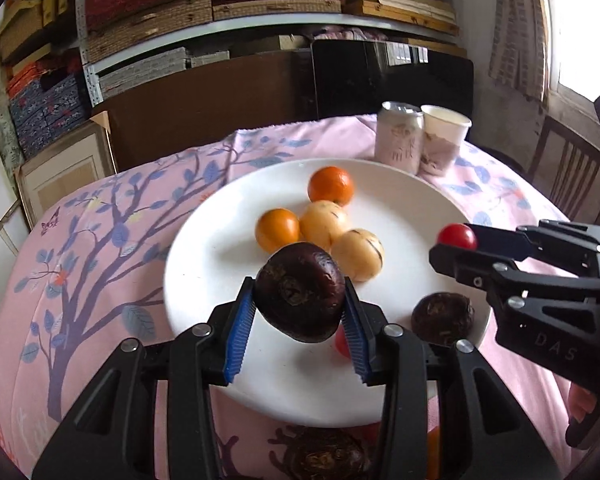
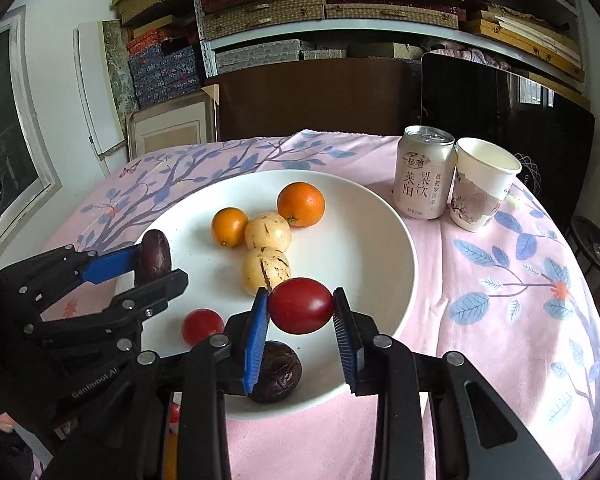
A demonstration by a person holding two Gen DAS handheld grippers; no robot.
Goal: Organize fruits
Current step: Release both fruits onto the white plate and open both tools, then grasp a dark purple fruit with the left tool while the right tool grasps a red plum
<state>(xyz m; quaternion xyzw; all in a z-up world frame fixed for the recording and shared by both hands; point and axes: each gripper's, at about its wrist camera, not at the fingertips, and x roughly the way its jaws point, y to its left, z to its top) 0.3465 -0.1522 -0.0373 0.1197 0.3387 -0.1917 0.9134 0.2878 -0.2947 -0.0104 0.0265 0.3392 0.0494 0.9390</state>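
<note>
Fingers (image 1: 350, 312) of the left gripper (image 1: 300, 312) are clamped on a dark purple fruit (image 1: 300, 296) above the near part of the white plate (image 1: 412, 216); fingers (image 2: 260, 320) of the right gripper (image 2: 300, 316) are clamped on a red tomato (image 2: 301, 305) above the plate's near rim. Step in hand, by judgement: carrying both fruits to the plate. Next comes lowering each onto bare plate and parting the fingers, clear of neighbours. On the plate: two oranges, two pale yellow fruits, one dark fruit, one red tomato. Beyond the plate: one can (image 2: 426, 172), one paper cup (image 2: 482, 184).
</note>
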